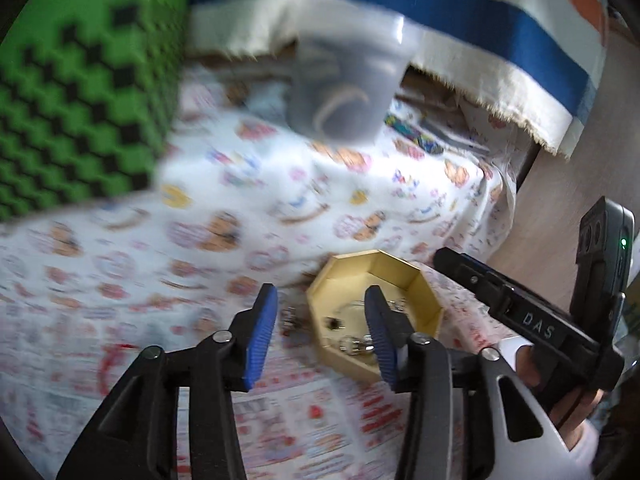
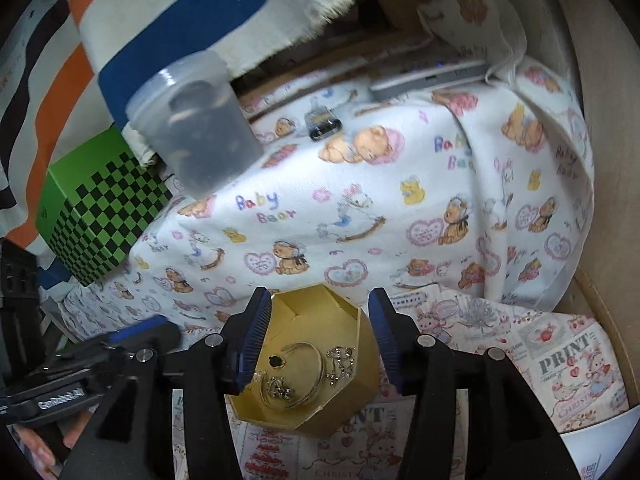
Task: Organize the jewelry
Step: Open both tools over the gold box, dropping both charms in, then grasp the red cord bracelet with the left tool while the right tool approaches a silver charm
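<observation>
An octagonal gold paper box sits on the printed cloth. It holds a thin bangle, a ring with a dark stone and a sparkly chain. My right gripper hovers over the box, open, with its blue pads on either side and nothing held. In the left wrist view the same box lies behind my left gripper, which is open too. A small glittery piece lies on the cloth just left of the box. That view is blurred.
A translucent plastic tub and a green checkered box stand at the back left. A small dark clip and a flat grey device lie farther back. A striped cloth hangs behind. A wooden rim borders the right.
</observation>
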Action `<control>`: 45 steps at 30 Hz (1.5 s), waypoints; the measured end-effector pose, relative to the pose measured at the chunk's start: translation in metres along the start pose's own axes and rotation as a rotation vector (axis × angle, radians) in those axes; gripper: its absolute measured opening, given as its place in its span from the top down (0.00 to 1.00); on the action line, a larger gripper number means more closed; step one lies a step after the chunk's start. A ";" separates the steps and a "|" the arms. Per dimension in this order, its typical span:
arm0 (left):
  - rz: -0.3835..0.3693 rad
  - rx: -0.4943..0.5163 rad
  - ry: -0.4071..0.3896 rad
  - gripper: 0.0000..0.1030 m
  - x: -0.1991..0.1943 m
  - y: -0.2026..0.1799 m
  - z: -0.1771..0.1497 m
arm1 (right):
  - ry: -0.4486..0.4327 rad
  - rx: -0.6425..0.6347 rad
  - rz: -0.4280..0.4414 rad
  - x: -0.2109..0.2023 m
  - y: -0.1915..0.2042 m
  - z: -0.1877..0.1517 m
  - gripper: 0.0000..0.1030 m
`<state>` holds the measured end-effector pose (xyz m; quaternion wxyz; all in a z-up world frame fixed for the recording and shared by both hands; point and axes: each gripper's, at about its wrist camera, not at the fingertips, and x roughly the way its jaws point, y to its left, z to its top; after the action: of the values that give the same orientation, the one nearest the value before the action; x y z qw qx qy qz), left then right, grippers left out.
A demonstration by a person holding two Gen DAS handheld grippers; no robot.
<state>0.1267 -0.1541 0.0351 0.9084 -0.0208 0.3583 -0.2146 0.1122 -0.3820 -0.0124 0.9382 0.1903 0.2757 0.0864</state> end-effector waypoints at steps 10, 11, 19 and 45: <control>0.102 -0.003 -0.171 0.24 -0.074 0.027 -0.020 | -0.081 -0.123 -0.050 -0.023 0.038 -0.005 0.45; 0.121 0.000 -0.188 0.20 -0.079 0.029 -0.021 | -0.088 -0.140 -0.051 -0.026 0.044 -0.007 0.44; 0.233 0.027 -0.264 0.10 -0.102 0.052 -0.037 | -0.117 -0.185 -0.029 -0.038 0.068 -0.018 0.36; 0.317 -0.204 0.007 0.11 -0.035 0.154 -0.070 | -0.028 -0.185 -0.091 -0.009 0.064 -0.034 0.35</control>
<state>0.1150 0.0075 -0.0239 0.9228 -0.0555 0.3800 -0.0315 0.0823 -0.3155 -0.0083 0.9585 0.0912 0.2619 0.0660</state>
